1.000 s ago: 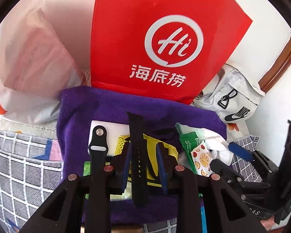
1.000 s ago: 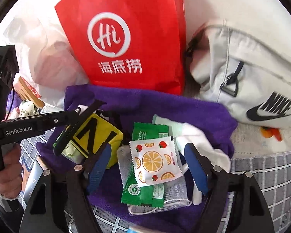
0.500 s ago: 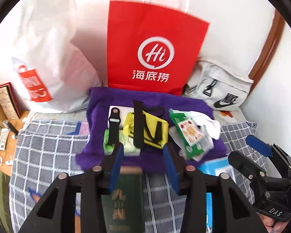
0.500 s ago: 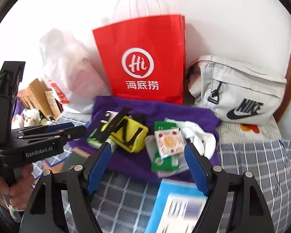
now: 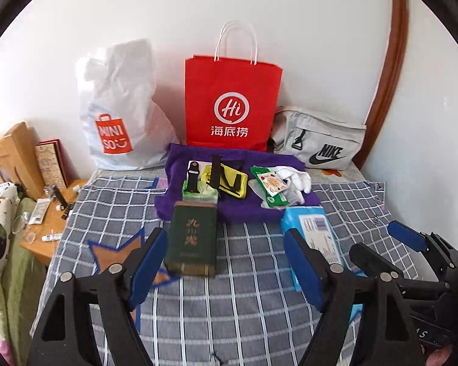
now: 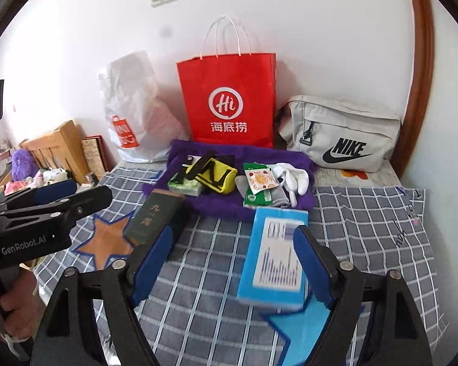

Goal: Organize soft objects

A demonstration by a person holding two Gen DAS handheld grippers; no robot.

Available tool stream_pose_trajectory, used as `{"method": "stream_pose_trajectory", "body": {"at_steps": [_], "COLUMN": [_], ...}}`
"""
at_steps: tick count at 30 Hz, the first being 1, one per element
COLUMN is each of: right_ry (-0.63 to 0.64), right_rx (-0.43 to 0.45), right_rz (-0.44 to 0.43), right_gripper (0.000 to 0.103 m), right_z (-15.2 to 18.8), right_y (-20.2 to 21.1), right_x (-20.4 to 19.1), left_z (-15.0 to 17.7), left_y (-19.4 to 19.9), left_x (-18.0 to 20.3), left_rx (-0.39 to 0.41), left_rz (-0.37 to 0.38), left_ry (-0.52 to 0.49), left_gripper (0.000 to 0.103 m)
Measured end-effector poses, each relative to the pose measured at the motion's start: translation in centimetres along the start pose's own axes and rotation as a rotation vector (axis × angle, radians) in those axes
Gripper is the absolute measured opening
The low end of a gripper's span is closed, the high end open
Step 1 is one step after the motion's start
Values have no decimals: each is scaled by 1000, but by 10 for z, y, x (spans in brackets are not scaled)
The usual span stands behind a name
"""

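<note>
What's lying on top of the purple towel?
On the purple fuzzy towel: yellow pouch crossed by a black strap, green tissue pack, orange-print sachet, white gloves. Anything beneath these is covered.

Near bed [image 5: 253, 314]: open checked cover ahead of both grippers, passable. Obstacles on it: dark green box [image 5: 192, 241] left of centre, light blue box [image 6: 274, 259] to its right; a clear lane runs between them. Middle: purple towel [image 5: 290, 213], crowded with small soft items. Far edge, against the wall: white plastic bag [image 5: 119, 106], red paper bag [image 5: 232, 103], grey waist bag [image 5: 320, 143], closing off that side. Left: wooden nightstand [image 5: 45, 244], cluttered.
</note>
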State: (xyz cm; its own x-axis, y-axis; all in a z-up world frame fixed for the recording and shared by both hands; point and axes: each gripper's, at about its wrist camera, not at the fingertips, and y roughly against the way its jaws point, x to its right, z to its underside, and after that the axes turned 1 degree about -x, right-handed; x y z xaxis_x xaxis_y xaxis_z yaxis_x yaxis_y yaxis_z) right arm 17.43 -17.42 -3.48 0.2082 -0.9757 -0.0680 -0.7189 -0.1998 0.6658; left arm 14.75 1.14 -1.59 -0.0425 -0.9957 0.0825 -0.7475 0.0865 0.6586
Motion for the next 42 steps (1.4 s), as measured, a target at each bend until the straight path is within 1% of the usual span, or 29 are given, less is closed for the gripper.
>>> {"method": "stream_pose_trajectory", "body": {"at_steps": [1, 2, 3, 5, 8, 10, 14, 17, 24, 29, 42], "right_ry": [-1, -3, -7, -9, -12, -19, -40, -47, -44, -35, -36], "right_rx": [1, 0, 3, 26, 49, 51, 48, 52, 72, 79, 81], "right_rz": [-1, 0, 6, 26, 48, 54, 52, 55, 72, 77, 77], "right_gripper": [84, 87, 94, 98, 103, 103, 103, 103, 103, 103, 103], "right_z": [5, 9, 13, 22, 36, 44, 56, 61, 68, 70, 71], "right_y": [7, 13, 20, 36, 57, 67, 83, 92, 110, 115, 115], "right_x": [-1, -1, -1, -2, -1, 1, 5, 8, 8, 5, 1], "left_z": [4, 9, 13, 20, 31, 38, 50, 58, 68, 71, 73], "left_y": [7, 17, 27, 43, 63, 72, 83, 89, 102, 107, 107], "left_x": [1, 3, 4, 6, 11, 15, 19, 18, 20, 22, 12], "left_rx": [7, 18, 28, 47, 70, 77, 74, 69, 83, 87, 85], "left_rz": [-1, -3, -6, -9, -33, -45, -36, -28, -23, -29, -32], "left_ry": [-2, -4, -5, -1, -7, -8, 5, 26, 18, 2, 21], "left_gripper": [83, 84, 85, 93, 98, 99, 100, 100, 100, 100, 100]}}
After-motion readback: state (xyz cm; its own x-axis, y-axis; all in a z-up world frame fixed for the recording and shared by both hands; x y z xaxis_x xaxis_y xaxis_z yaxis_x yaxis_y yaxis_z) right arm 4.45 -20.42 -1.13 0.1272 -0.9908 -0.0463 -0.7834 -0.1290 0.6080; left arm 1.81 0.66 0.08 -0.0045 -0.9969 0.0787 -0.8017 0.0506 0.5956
